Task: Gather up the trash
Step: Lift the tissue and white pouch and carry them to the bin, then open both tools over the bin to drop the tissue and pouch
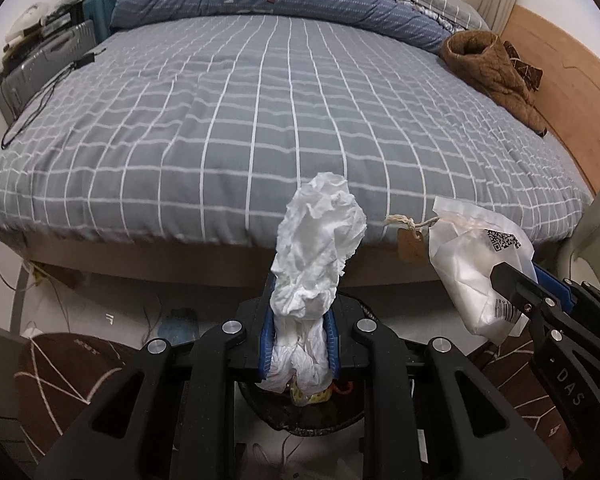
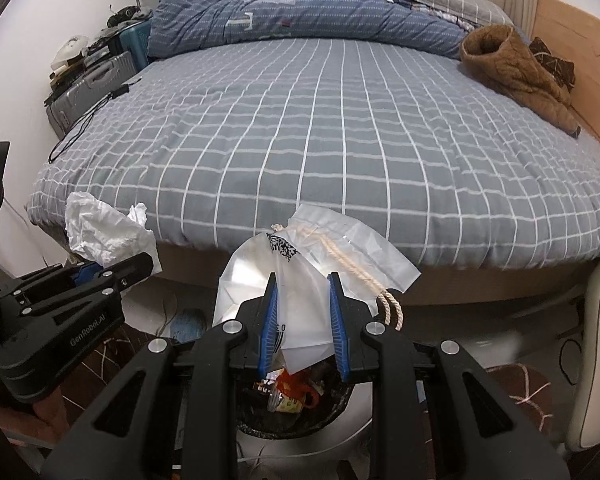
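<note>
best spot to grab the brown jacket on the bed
Grip the raised rolled collar of the brown jacket, coming from above on the open bed side. That fold stands proud of the sheet; the headboard blocks the other side.

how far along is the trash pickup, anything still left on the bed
Done: the bin below already holds wrappers. In hand: the left gripper clamps a crumpled tissue and the right gripper clamps a clear plastic bag, both above the bin. Left: dropping both in. No loose trash shows on the bed.
</note>
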The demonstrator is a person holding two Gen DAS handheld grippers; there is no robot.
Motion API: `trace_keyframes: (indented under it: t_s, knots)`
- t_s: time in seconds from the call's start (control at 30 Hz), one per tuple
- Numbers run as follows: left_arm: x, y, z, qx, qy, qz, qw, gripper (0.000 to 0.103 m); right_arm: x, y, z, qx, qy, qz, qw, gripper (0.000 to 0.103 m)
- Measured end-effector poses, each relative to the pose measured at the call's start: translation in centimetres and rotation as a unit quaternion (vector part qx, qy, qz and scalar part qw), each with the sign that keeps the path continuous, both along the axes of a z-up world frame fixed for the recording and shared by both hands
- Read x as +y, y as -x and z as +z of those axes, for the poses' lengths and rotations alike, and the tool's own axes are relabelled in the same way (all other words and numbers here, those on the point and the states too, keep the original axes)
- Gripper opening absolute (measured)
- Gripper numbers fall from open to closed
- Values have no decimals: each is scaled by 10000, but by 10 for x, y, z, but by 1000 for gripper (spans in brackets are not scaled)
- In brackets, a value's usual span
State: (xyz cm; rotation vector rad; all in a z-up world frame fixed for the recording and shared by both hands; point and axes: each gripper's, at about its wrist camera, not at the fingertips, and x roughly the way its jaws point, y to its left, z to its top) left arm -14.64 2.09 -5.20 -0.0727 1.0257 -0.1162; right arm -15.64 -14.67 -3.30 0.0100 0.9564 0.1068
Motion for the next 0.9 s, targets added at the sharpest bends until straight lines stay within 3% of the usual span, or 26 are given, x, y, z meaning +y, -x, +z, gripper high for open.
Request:
trace_keyframes:
  t_s: [0.4,0.9]
  knots:
    - [1,5,-63,456,-111,9,9989,20,7,1,-63,540,-51,-4,9985,23]
    - [21,-16,-118,905,-156,213,9955,20,28,-22,-122,1160,-53,231,9930,23]
